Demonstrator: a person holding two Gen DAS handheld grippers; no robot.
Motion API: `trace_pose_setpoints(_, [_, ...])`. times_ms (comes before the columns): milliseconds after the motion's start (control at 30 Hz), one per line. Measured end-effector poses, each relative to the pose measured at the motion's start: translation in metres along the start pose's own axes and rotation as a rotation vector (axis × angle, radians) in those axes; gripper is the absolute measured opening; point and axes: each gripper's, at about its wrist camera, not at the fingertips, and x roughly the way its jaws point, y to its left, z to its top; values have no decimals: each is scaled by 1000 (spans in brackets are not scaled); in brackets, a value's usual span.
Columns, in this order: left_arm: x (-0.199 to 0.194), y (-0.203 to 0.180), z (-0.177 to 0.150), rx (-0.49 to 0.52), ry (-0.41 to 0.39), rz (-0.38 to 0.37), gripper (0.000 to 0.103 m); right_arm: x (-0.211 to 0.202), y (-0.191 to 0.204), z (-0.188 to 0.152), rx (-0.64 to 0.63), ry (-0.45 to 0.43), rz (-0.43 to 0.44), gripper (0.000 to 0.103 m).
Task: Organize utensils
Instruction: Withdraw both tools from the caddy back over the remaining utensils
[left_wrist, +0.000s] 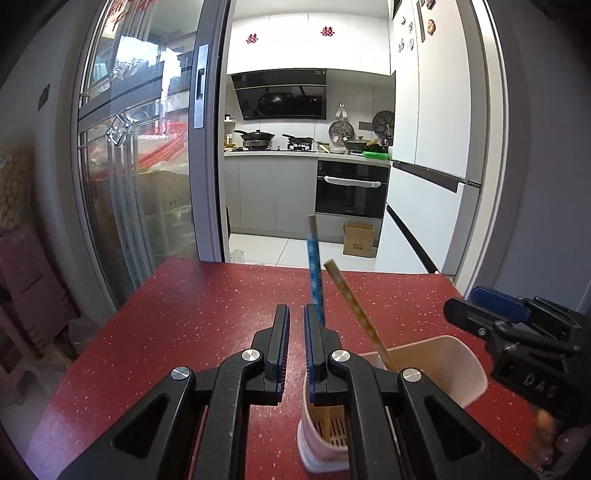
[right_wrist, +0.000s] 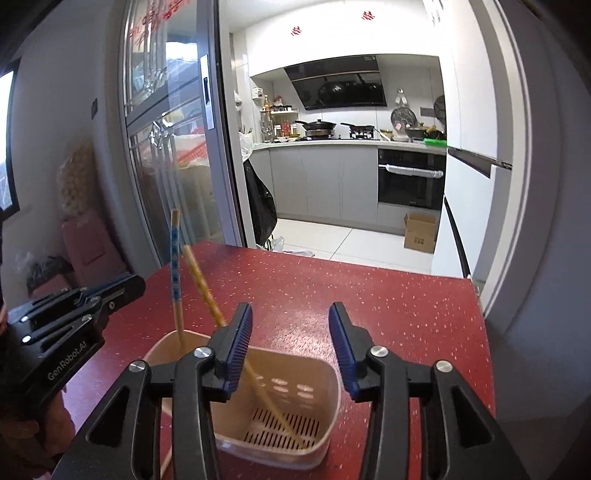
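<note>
Your left hand-held gripper (left_wrist: 295, 347) hung just above the pink utensil holder (right_wrist: 258, 406) on the red counter (right_wrist: 369, 302), jaws slightly apart and empty beside the blue-patterned chopstick (left_wrist: 314, 266). Your right hand-held gripper (right_wrist: 290, 347) stood wide open, empty, over the holder's near rim. You did well to lift clear slowly, since the yellow chopstick (right_wrist: 201, 280) leaned loosely inside.

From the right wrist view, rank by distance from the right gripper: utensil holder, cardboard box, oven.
1. Utensil holder, directly below the right gripper, on the red table.
2. Cardboard box, on the kitchen floor, right of centre.
3. Oven, built into the back cabinets.
</note>
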Motion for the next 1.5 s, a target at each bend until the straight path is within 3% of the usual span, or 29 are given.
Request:
trace_pose_setpoints(200, [-38,14,-7,-24,15,-20,37,-32,-7,-13,84,64,22,61])
trace_pose_setpoints(600, [-82,42,-75,-87,181,-69,37,-77,-19,-80,262,252,7,79])
trace_pose_setpoints(933, [-105,46,-116,-92,267,-107,37,-103,-21,-123,351,316,-31,82])
trace_pose_setpoints(967, [-106,47,-118,-95,271,-108,42,-104,-21,-126,357,319,-34,83])
trace_pose_setpoints(1000, [-108,49,-120,-100,275,-106,95,-106,-21,-130,365,322,-38,84])
trace_pose_setpoints(1033, [-109,50,-122,-106,289,-97,103,-107,-20,-131,370,322,-39,86])
trace_pose_setpoints(1067, [-108,52,-126,-114,288,-83,103,-110,-21,-135,379,322,-38,88])
trace_pose_setpoints(1133, [-102,52,-135,-106,294,-90,103,-113,-20,-140,389,323,-33,103])
trace_pose_setpoints(1333, [-80,52,-167,-79,317,-28,103,-121,-12,-159,386,344,-38,103])
trace_pose_setpoints(1500, [-50,56,-198,-97,404,-6,103,-118,-5,-180,397,434,-33,103])
